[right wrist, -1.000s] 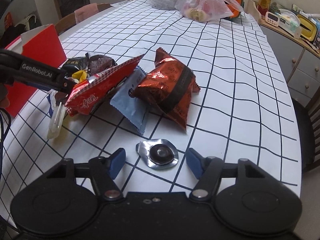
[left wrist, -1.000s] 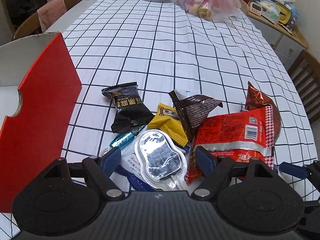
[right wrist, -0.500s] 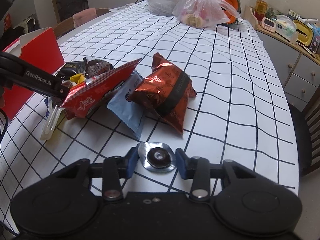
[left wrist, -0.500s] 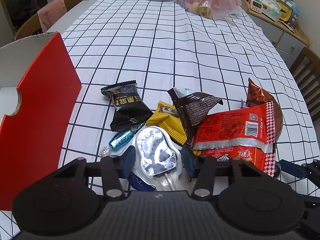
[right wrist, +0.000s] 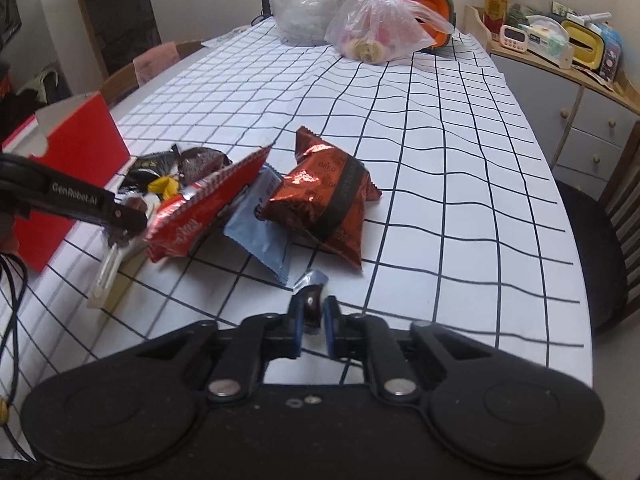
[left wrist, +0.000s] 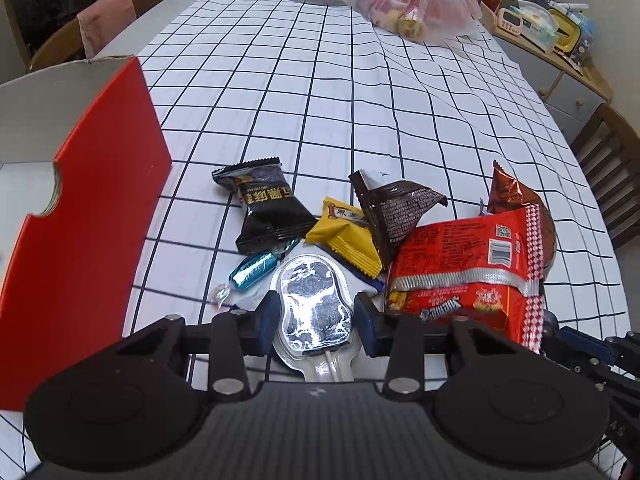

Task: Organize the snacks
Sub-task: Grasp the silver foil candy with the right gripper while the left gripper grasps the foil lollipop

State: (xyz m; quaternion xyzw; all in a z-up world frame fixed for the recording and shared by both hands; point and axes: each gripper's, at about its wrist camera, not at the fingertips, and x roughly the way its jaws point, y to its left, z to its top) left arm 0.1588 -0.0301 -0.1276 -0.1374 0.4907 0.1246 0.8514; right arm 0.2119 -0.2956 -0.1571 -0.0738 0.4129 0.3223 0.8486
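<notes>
Left gripper [left wrist: 316,322] closed on the foil lollipop pack [left wrist: 314,306] — blue pads touch both of its sides, and its stick end points back toward the camera. The pack sits at the near edge of the snack pile, landmark being the big red snack bag [left wrist: 466,264].

Relative to the red snack bag, in the left wrist view:
- yellow packet [left wrist: 346,238] just beside it on the left, partly under the dark brown wrapper [left wrist: 394,210], which leans on the bag's upper left corner
- black packet [left wrist: 266,208] further left, touching the yellow one
- small blue foil candy [left wrist: 254,270] left of the lollipop pack, lying on the table [left wrist: 320,100]
- copper-red Oreo bag [left wrist: 516,196] behind the bag's far right corner, mostly hidden
- red cardboard box [left wrist: 92,200] well off to the left, open top, wall upright

Right gripper [right wrist: 312,318] clamped on a small round foil-wrapped chocolate [right wrist: 313,300], held edge-on between the pads; cannot tell whether it is clear of the table. In the right wrist view it sits right of the red snack bag [right wrist: 204,210] and nearer the camera, with the Oreo bag [right wrist: 326,196] just beyond it and a grey-blue sachet [right wrist: 260,228] wedged between the two bags.

Far end of the table — two clear plastic bags [right wrist: 376,28] of stuff.
</notes>
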